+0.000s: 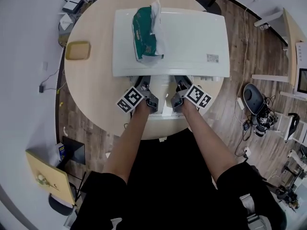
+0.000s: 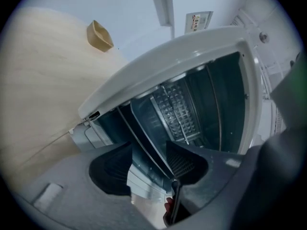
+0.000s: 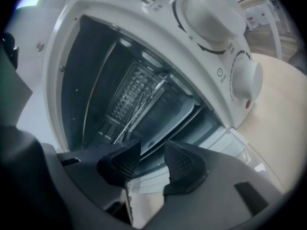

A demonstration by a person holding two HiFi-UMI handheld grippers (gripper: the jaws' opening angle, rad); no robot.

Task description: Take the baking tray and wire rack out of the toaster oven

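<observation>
The oven [image 1: 192,37] sits on the round desk [image 1: 91,95] with its door [image 3: 235,143] down. The tray [image 2: 151,121] and the rack [image 2: 139,135] are both inside it, tray above and rack just under, I think.

My left claw [image 2: 151,159] is released. Its jaws stand wide apart, and the front edges of the tray and rack run through the gap, but the pads do not squeeze them. My right claw [image 3: 152,159] is released too, with a smaller gap. The tray's front edge shows past that gap and nothing is pinched.

I think the step now is to grab the front of the tray. I should push both claws in a little more so the edge sits deep between the pads. Then I should clench both at once. I want the two claws at the same height, one on each side of the middle, so the tray does not tip. Then I should pull straight back, slow and flat, and keep clear of the door.

There is a small sticker [image 1: 212,58] on top of the oven, but it is too tiny to read. The green bag [image 1: 146,30] up there has print I cannot make out. The knobs [image 3: 213,13] have little marks beside them, also too blurry to read
</observation>
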